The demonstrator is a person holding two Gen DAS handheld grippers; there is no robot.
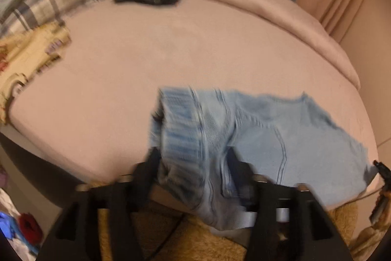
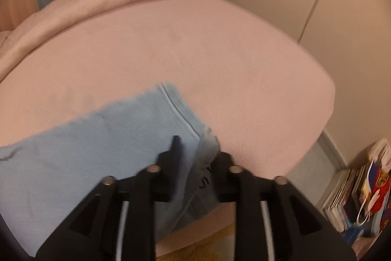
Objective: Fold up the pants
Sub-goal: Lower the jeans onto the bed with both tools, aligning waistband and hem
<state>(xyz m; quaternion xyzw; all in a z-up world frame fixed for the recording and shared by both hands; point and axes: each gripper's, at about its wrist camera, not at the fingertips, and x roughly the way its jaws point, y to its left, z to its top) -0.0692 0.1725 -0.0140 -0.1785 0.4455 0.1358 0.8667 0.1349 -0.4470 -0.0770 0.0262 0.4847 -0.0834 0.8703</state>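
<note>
From my left camera, my left claw [image 1: 193,158] pinches the waistband end of the blue pants [image 1: 256,129], lying at the near edge of the pink bed [image 1: 146,53] (blurry here). From my right camera, my right claw [image 2: 198,153] pinches their hem end.

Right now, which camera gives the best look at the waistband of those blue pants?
The left wrist view. There the ribbed waistband of the blue pants sits just ahead of the left hand-held gripper, stripes visible though blurred. The right wrist view shows only a plain stretch of the pants and a stitched hem edge, no waistband.
</note>
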